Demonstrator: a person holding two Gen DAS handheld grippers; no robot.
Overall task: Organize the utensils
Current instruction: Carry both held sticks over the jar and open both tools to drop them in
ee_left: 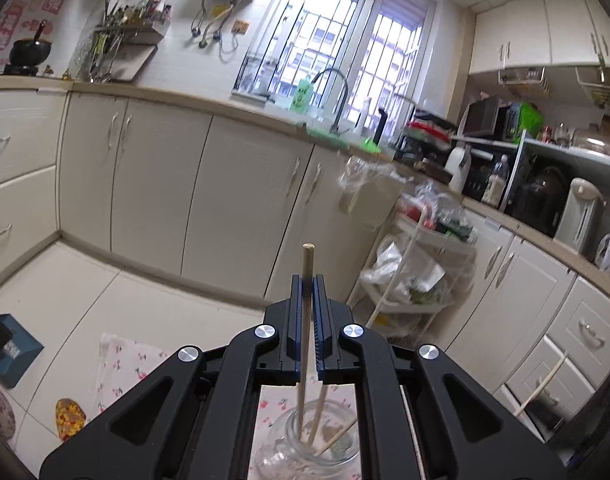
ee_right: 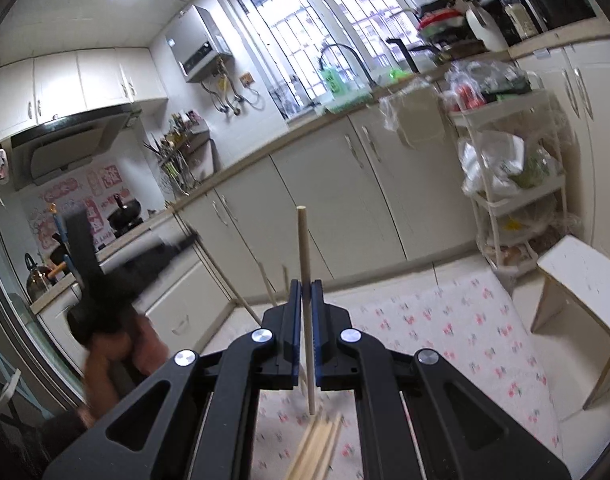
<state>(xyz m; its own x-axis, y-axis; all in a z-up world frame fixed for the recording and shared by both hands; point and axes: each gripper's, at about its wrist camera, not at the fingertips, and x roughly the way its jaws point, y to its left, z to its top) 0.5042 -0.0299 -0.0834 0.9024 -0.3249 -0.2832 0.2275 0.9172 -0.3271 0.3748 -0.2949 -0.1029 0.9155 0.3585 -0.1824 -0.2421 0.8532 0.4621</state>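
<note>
Left wrist view: the left claw [ee_left: 308, 284] is closed on a wooden chopstick [ee_left: 306, 320], held upright between its blue pads. The stick's lower end reaches into a clear glass jar [ee_left: 305, 444] below the claw, where two more chopsticks [ee_left: 333, 438] lean. The jar stands on a floral cloth [ee_left: 121, 364].

Right wrist view: the right claw [ee_right: 306, 288] is closed on a second chopstick [ee_right: 307, 300], also upright. Its lower tip hangs just above a loose bundle of chopsticks [ee_right: 317, 452] on the floral-covered counter [ee_right: 445, 340].
</note>
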